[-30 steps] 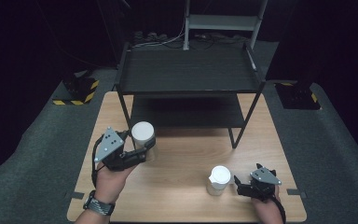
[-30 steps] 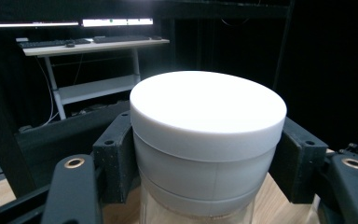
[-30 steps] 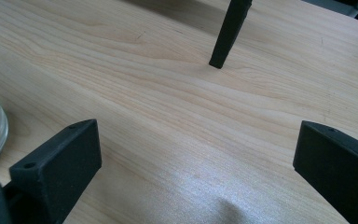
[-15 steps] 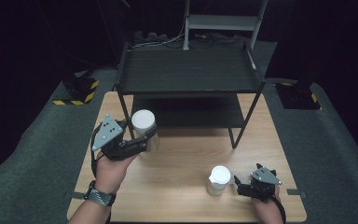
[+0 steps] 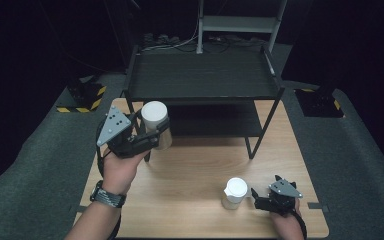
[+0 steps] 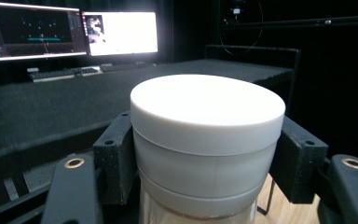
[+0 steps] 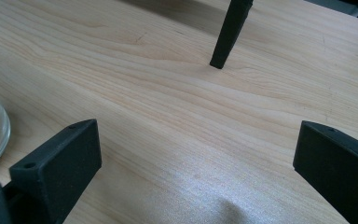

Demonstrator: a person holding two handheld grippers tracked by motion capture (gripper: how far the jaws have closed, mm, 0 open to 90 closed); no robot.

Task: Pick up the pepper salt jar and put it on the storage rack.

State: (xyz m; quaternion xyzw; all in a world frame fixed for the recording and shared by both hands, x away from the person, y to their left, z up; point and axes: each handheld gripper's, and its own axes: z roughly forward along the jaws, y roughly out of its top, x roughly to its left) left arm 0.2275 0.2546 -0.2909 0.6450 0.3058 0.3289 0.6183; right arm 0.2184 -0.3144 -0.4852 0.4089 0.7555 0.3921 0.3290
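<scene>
clamping white-lidded jar (image 5: 155, 123) in left gripper (image 5: 152, 139), clear of table (image 5: 190, 175)

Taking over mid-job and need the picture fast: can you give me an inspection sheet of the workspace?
Surface: wooden table, with a black two-tier rack at its far side.
Job's things: white-lidded jar held off the table; second jar standing near the front edge.
Clutter: nothing seen.
Grippers: left gripper shut on the jar below its lid; right gripper open, beside the second jar, apart from it.
Cables: bundle on the floor behind the rack.
Surroundings: dark room, grey carpet, lit monitors.
</scene>
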